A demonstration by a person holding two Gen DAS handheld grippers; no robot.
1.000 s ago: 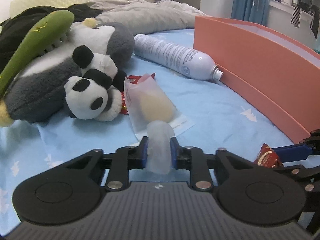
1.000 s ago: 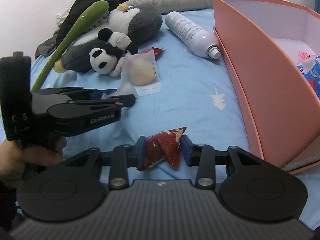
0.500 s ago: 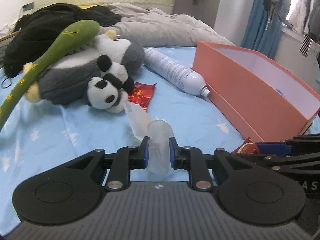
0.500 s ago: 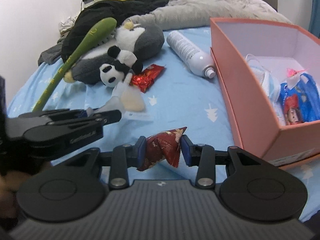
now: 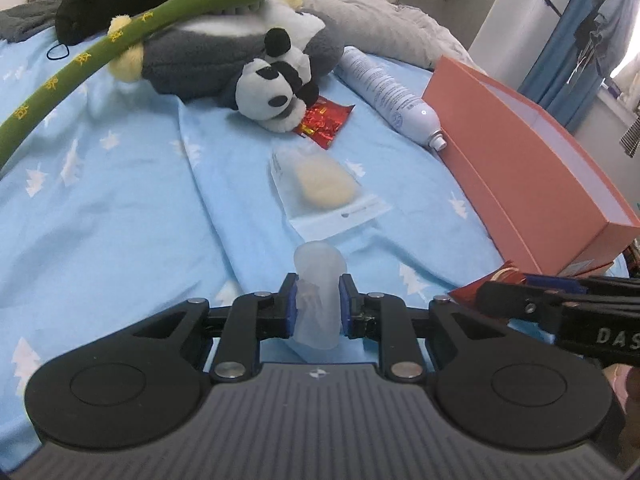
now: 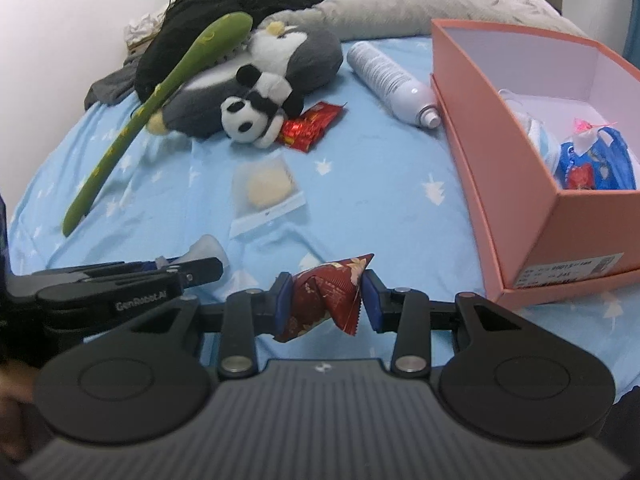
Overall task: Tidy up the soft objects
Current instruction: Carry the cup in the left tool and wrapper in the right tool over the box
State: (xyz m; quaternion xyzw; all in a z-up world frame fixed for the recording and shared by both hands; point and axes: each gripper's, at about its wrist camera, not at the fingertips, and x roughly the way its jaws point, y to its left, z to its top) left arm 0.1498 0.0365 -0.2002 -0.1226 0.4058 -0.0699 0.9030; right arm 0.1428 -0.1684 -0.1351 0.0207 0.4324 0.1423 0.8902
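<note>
left claw (image 5: pixel 318 304) clamped on a soft clear blob (image 5: pixel 319 300), squashy, held mid-body; right claw (image 6: pixel 325 299) pinches a light crinkly red packet (image 6: pixel 326 294), slippery foil, best gripped across its bulge.

My tongs are pinching a translucent soft piece (image 5: pixel 319 304) and a red crumpled packet (image 6: pixel 326 294), box (image 6: pixel 500 184) lying at two o'clock.

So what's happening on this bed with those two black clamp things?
A person is tidying soft items into the orange box. The left hand-held gripper is clamped on a small translucent squishy piece, and the right hand-held gripper is clamped on a dark red snack packet, both lifted off the blue sheet. Still lying on the sheet are the panda plush, a clear pouch, a red wrapper and a spray can.
</note>
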